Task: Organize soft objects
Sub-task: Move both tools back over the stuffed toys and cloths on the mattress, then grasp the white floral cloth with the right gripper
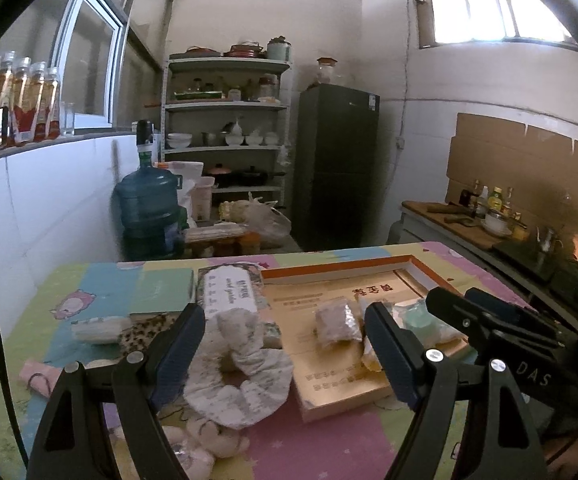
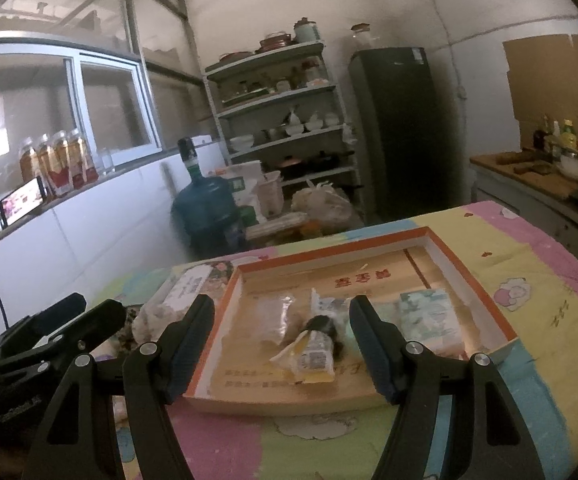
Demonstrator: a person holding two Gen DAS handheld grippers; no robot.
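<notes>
Both grippers hang spread above a bench (image 2: 549, 280) covered in a pastel cartoon cloth. The left gripper (image 1: 285, 344) holds nothing; a white scrunchie (image 1: 241, 376) lies on the cloth between its jaws, untouched, with a small plush toy (image 1: 209, 440) just below it. The right gripper (image 2: 281, 332) is also empty, over an orange-rimmed tray (image 2: 329, 246). In the tray lie a clear packet (image 2: 275, 316), a yellow-labelled packet (image 2: 313, 360) and a pale green pack (image 2: 429, 316).
</notes>
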